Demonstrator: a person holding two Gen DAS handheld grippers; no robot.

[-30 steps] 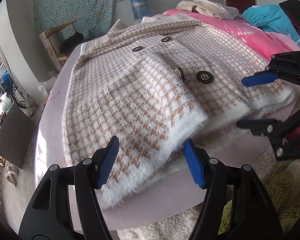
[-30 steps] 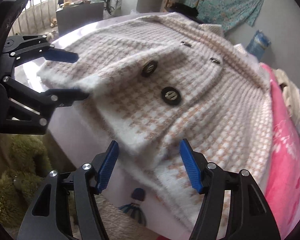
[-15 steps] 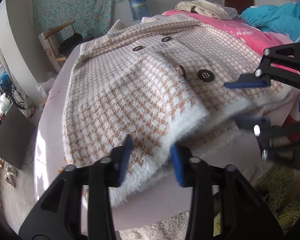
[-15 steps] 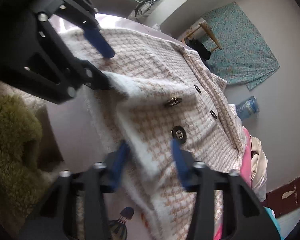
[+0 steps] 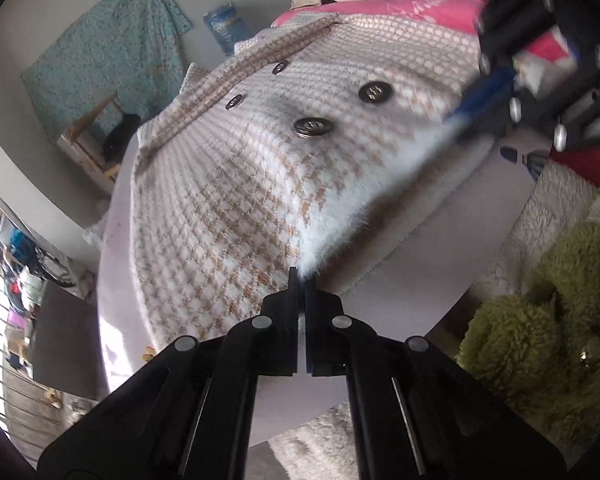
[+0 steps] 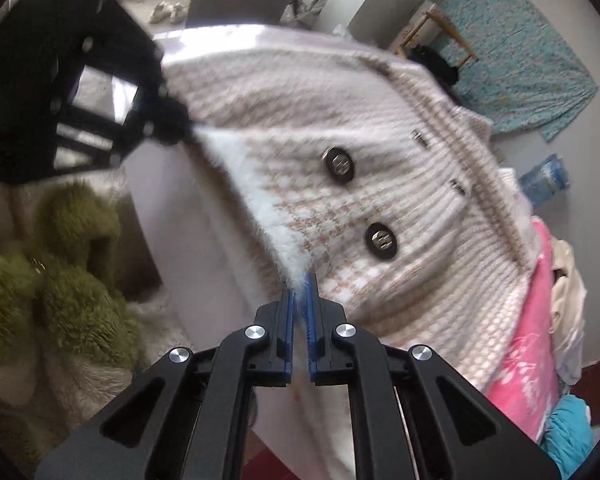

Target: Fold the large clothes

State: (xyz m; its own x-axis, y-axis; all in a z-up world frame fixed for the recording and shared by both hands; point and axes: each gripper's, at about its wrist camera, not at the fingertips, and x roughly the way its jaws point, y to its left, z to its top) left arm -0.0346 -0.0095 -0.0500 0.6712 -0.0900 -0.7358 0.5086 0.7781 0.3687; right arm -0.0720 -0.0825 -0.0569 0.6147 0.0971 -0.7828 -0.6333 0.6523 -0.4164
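Coat (image 5: 228,184): spread on the pale desk (image 5: 440,232), buttons up, fluffy white hem at the desk's near edge.
Left tool (image 5: 299,276): clamped tight on the hem's left corner.
Right tool (image 6: 303,286): pinched closed on the hem's right part.
Room: bare desk strip below hem; green plush rug (image 5: 548,320) beyond the desk's edge.

No readable text, label, brand name, number or sign is seen in either wrist view. Faint markings are carried by the blue water bottle (image 5: 224,26) against the far wall, but they are too blurred to be read, and no lettering is made out on the coat's dark buttons (image 6: 338,163).
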